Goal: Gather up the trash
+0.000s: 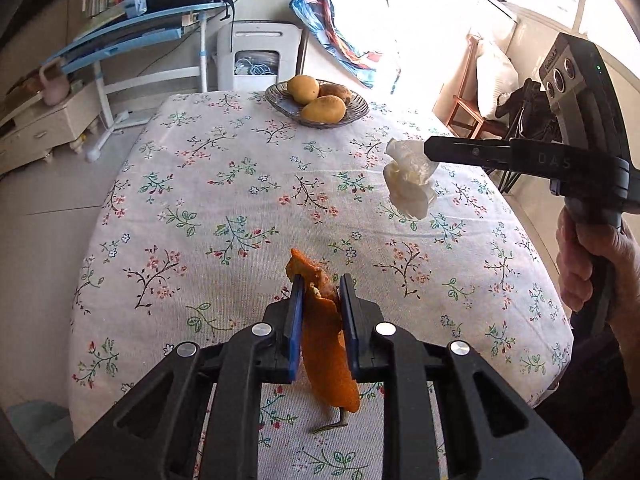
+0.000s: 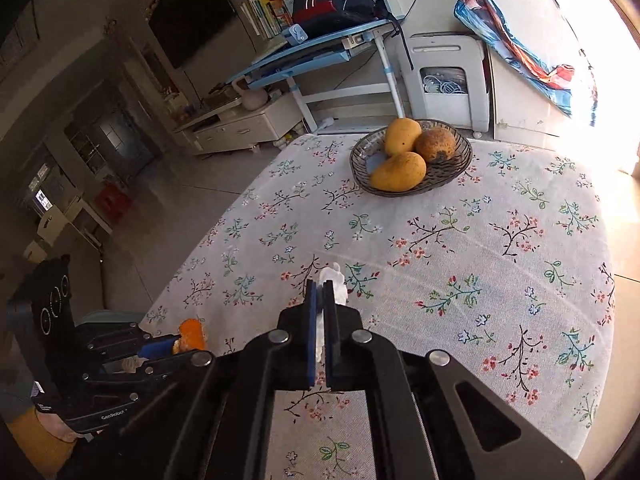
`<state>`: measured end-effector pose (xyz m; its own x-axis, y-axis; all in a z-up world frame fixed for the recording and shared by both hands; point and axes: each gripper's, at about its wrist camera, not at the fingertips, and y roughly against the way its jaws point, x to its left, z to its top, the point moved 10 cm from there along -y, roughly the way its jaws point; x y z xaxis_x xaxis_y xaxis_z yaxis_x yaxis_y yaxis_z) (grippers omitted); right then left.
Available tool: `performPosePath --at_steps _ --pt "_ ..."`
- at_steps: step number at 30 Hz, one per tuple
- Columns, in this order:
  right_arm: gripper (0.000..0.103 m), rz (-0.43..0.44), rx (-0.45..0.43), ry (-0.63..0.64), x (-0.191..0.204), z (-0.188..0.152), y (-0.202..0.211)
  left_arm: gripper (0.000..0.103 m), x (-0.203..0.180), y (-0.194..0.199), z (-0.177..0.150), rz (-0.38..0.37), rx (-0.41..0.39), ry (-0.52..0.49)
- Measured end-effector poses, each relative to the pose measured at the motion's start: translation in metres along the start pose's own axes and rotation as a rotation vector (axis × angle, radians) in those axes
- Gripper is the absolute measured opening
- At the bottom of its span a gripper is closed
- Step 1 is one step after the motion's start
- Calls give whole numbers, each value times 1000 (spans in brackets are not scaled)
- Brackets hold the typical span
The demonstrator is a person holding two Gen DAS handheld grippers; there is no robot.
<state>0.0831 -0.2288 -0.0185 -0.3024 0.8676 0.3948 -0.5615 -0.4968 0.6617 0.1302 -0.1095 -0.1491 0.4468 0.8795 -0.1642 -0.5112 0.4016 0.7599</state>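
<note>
A curled strip of orange peel [image 1: 324, 344] stands upright between the blue pads of my left gripper [image 1: 320, 280], which is shut on it just above the flowered tablecloth [image 1: 200, 184]. A crumpled white tissue [image 1: 408, 184] hangs from my right gripper [image 1: 426, 150], lifted off the table at the right. In the right wrist view the right gripper [image 2: 320, 284] is shut on the tissue [image 2: 336, 280], a wisp of which pokes out past the tips. The left gripper [image 2: 176, 346] with the peel [image 2: 191, 332] shows at the lower left there.
A glass bowl [image 1: 358, 114] with three mangoes sits at the table's far end, and its rim [image 2: 464, 160] shows in the right wrist view too. A small green stem [image 1: 330, 426] lies under the peel. A person's hand [image 1: 580, 256] holds the right gripper's handle.
</note>
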Motion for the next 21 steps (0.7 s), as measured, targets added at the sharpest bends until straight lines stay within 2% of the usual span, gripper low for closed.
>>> performPosePath --at_steps 3,9,11,13,15,17,21 --pt "4 7 4 -4 5 -5 5 17 0 3 -3 -2 -3 9" --pt "4 -70 123 18 -3 -33 -26 17 -3 0 -14 4 24 2" --pt "5 -85 137 24 -4 -37 -33 17 -1 -4 -19 13 46 1" --pt "13 -91 142 19 -5 -38 -36 18 2 -10 -25 19 80 8" --pt "45 -114 152 32 -6 -41 -40 19 5 -15 -31 28 111 14" --pt "47 -133 170 54 -7 -46 -46 26 4 -17 -35 20 135 11" --pt "47 -143 192 88 -5 -52 -54 49 4 -10 -45 63 154 -29"
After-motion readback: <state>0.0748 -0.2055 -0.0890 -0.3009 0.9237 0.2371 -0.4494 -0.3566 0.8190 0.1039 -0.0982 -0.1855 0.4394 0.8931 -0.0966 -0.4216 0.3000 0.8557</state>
